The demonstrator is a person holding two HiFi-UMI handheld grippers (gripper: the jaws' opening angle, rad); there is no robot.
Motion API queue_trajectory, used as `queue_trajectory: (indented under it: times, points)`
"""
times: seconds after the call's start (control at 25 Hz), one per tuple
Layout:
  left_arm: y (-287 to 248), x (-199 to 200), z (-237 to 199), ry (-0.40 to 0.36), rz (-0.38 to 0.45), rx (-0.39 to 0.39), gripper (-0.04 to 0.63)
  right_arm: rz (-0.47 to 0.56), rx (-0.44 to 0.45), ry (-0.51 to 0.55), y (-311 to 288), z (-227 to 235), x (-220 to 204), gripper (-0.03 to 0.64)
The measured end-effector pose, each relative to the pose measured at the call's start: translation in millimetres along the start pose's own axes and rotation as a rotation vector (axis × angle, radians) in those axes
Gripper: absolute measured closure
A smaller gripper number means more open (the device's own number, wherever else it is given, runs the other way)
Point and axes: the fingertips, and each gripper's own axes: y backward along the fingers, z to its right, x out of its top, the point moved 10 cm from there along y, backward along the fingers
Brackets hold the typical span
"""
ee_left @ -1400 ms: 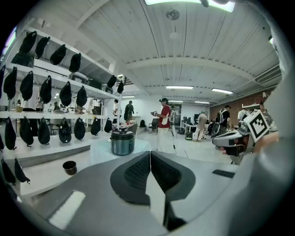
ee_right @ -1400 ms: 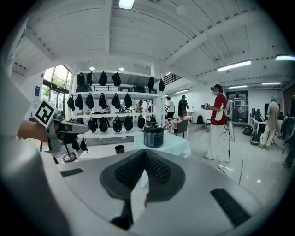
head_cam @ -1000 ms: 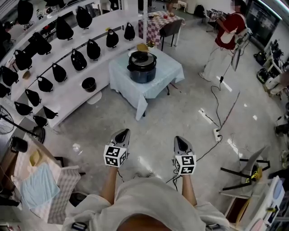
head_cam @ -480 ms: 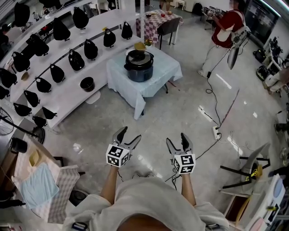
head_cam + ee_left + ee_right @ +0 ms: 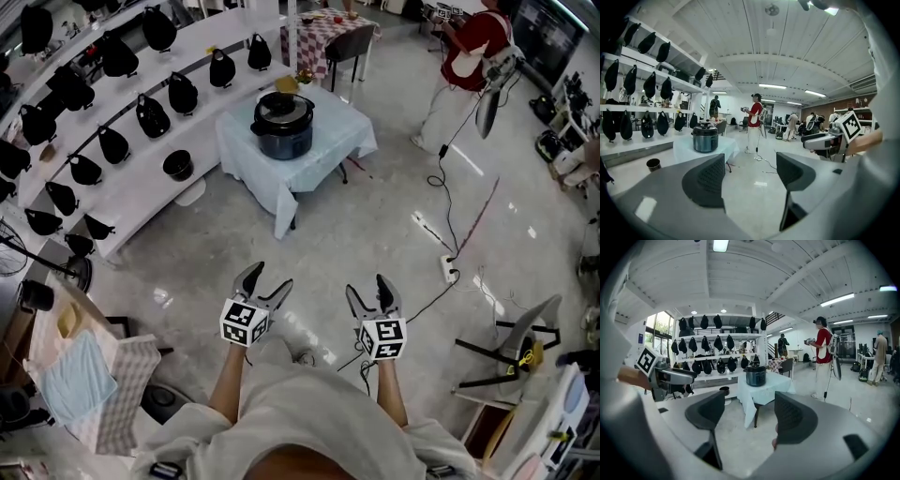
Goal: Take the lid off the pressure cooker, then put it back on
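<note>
As left gripper (image 5: 267, 278) gapes, cooker's (image 5: 282, 127) afar.

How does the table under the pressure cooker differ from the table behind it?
The near table wears a plain pale blue cloth; the far table a red-and-white checked one. The near table carries the pressure cooker, lid on; the far table only small items. A dark chair stands at the far table; none shows at the near one. Both are cloth-draped.

Left claw (image 5: 262, 284) and right claw (image 5: 372, 292) side by side, jaws apart, empty, forearms extended forward.
</note>
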Motion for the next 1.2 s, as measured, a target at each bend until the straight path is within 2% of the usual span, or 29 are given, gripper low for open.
queue_trajectory:
  times: [0.36, 0.64, 0.88, 1.2]
  points:
    - [-51.4, 8.3, -18.8, 0.014, -0.012, -0.011, 0.269, -0.021, 0.002, -0.015, -41.4, 30.4, 4.7, 0.307]
    - [-134.3, 23.5, -67.1, 0.033, -0.002, -0.046, 0.270, -0.036, -0.023, 0.001, -114.1, 69.7, 22.8, 0.307]
    - [-223.6, 70.7, -124.7, 0.026, 0.023, -0.102, 0.270, -0.023, -0.058, 0.012, -195.3, 108.7, 68.5, 0.307]
    - [-316.6, 129.1, -202.8, 0.007, 0.050, -0.126, 0.270, 0.013, -0.088, 0.022, -297.7, 154.9, 128.1, 0.307]
